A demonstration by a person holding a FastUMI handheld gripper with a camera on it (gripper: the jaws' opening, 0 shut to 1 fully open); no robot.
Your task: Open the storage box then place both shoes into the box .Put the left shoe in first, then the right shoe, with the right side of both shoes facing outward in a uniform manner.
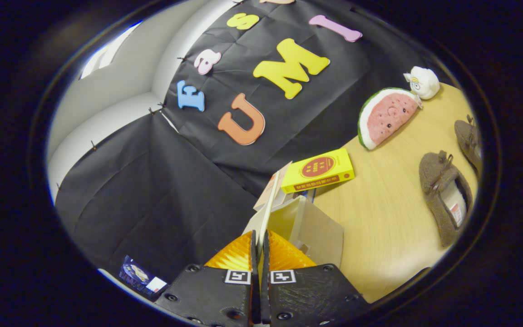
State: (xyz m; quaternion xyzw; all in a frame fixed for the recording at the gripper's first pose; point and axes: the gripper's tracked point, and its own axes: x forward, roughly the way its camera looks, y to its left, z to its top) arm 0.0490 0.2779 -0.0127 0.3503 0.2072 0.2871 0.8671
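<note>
Fingers [252, 247] of the gripper [259, 240] are pressing together on the thin pale edge of the box lid [268, 206], which is standing on edge between them and running up and away from the tips. Both fingers are squeezing that flap, with only a narrow slit left between them.

Just past the tips, at about one o'clock, the storage box [320, 234] is sitting on the wooden table [388, 218]. It is looking like a pale cream cardboard box with plain flat walls, and its flap is lifting clear of the body so the opening is showing a little behind it.

Farther on, at about one o'clock beyond the box, a yellow book [319, 170] is lying flat on the table, close behind the lid.

Out at about three o'clock, well apart from the box, a brown fuzzy shoe [443, 195] is lying with its light insole showing. A second brown shoe [468, 138] is lying beyond it, partly cut off.

Farthest away, at about two o'clock, a watermelon-slice cushion [386, 117] is leaning against the black cloth wall [161, 181], with a small white plush toy [422, 81] just beside it.
</note>
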